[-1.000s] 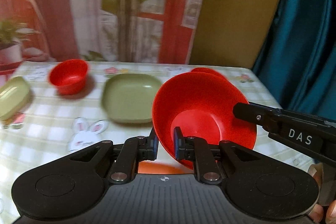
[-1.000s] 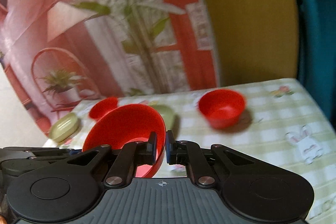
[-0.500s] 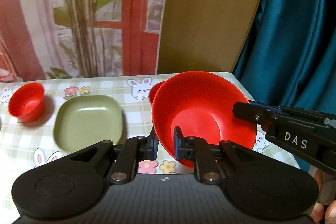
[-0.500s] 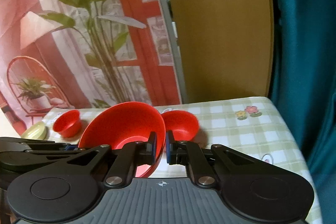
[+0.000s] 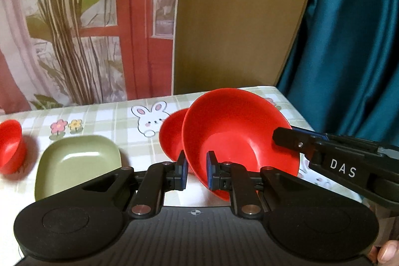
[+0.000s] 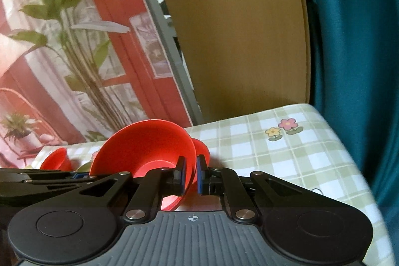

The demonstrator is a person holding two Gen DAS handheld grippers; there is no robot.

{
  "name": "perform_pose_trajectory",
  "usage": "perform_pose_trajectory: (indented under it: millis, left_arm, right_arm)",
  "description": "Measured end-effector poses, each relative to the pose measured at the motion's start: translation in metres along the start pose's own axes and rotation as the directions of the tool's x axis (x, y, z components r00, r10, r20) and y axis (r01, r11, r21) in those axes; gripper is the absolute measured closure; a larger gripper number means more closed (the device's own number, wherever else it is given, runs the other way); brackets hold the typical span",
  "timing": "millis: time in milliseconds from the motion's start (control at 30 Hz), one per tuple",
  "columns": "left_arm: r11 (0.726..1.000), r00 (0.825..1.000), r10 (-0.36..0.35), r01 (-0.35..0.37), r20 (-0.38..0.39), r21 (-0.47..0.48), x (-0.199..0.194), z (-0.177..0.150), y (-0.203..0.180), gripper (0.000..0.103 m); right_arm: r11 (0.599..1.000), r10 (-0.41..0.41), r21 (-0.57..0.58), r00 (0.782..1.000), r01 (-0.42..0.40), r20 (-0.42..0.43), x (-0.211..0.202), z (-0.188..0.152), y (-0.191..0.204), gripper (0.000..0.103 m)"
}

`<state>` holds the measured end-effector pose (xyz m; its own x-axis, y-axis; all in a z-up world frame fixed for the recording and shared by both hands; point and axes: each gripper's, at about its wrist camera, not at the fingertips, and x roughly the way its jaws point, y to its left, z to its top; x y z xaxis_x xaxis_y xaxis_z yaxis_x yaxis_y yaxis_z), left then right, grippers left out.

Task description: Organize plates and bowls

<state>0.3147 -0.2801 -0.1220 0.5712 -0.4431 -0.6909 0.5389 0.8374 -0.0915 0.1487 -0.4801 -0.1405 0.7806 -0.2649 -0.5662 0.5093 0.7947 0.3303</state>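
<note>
Both grippers hold one large red bowl [image 5: 234, 131], tilted and lifted above the table. My left gripper [image 5: 196, 170] is shut on its near rim. My right gripper [image 6: 190, 176] is shut on the opposite rim and shows in the left wrist view [image 5: 286, 138] at the bowl's right. The bowl also shows in the right wrist view [image 6: 144, 146]. Right behind it a second red bowl [image 5: 172, 133] sits on the table, mostly hidden. A green square plate [image 5: 77, 161] lies at the left. A small red bowl [image 5: 10, 148] stands at the far left.
The table has a green checked cloth [image 6: 286, 156] with bunny and flower prints. Its right edge runs beside a teal curtain [image 5: 349, 41]. A brown board [image 5: 237, 16] and a printed backdrop [image 5: 74, 16] stand behind the table's far edge.
Both grippers have carried the large red bowl to the right, over toward the second red bowl. The green plate and small red bowl have slid to the left of the view.
</note>
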Motion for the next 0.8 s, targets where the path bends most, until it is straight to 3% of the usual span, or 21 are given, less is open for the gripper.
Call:
perform_pose_trajectory:
  millis: [400,800]
  left_arm:
    - [1.000,0.999,0.014,-0.014,-0.044,-0.018,0.048,0.022,0.016,0.087]
    - [0.999,0.997,0.034,-0.035,-0.072,-0.014,0.075,0.022,0.029,0.087]
  right_arm:
    - [1.000,-0.005,-0.003,1.000,0.005,-0.018,0.056,0.015,-0.009,0.095]
    - [1.000,-0.009,-0.018,0.998,0.008,-0.059,0.089,0.010,-0.012,0.095]
